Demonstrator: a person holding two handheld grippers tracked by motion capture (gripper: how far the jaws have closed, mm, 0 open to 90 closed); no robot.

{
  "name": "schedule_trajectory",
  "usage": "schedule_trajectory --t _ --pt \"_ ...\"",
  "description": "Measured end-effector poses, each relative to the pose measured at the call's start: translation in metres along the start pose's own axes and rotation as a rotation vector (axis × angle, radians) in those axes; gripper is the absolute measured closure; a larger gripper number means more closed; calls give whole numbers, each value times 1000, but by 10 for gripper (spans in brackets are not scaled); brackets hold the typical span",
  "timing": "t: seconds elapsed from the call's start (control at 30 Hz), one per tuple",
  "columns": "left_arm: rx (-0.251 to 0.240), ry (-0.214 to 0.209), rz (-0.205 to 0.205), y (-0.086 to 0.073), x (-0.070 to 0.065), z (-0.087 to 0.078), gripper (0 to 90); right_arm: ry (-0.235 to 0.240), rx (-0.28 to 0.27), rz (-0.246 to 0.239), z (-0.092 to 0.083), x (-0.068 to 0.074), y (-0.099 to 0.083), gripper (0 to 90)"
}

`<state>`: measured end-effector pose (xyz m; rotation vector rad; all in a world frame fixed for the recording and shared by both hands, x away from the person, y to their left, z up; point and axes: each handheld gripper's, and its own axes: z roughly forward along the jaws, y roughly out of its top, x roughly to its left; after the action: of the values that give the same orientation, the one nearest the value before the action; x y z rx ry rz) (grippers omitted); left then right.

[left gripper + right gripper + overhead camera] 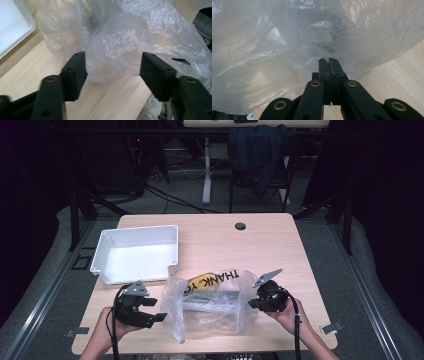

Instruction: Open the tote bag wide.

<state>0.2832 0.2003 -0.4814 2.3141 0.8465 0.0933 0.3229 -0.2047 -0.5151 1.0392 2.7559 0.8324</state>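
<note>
A crumpled clear plastic bag (210,310) printed with "THANK YOU" lies at the front middle of the wooden table (225,247). Something yellow (202,282) shows through its far side. My right gripper (252,302) is at the bag's right edge, and in the right gripper view its jaws (329,62) are shut with a fold of the bag's film (287,50) pinched between them. My left gripper (155,311) is just left of the bag, held off the table. Its jaws (112,65) stand open, and the bag (120,37) bulges just beyond the pads (75,72) without touching them.
An empty white tray (140,229) sits at the back left of the table, and its corner (12,27) is also in the left gripper view. A cable hole (240,226) is at the table's back edge. Behind the table stands a chair with a dark jacket (257,150).
</note>
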Motion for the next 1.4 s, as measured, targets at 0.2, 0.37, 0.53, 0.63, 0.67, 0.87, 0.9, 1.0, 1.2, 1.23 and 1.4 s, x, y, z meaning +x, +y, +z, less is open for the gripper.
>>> schedule_trajectory --t 0.2,0.37,0.53,0.63,0.67,0.87,0.9,1.0,1.2,1.23,1.4 --pt "44 109 31 3 3 33 701 2 24 -5 3 -1 0 900" --pt "98 132 18 -2 15 52 847 -5 53 -5 7 0 -2 900" --pt "130 120 5 -6 20 62 864 -18 75 -10 13 0 -1 900" --pt "146 125 5 -7 20 68 869 -51 104 -21 18 0 -1 900" --pt "151 124 8 -6 20 69 870 -55 121 -25 19 0 -1 900" --pt "185 88 24 -5 18 76 874 -43 176 -21 23 -4 -3 900" --pt "206 82 40 -5 16 78 875 -42 179 -18 25 -3 -4 900" --pt "222 81 60 -5 13 79 874 -42 198 -21 26 -3 -6 900" --pt "207 94 40 -5 15 80 869 -104 181 25 27 -8 -6 822" --pt "207 94 40 -5 15 80 865 -104 181 25 27 -8 -6 822" --pt "194 95 39 -6 15 78 859 -99 132 44 1 -14 -6 540"
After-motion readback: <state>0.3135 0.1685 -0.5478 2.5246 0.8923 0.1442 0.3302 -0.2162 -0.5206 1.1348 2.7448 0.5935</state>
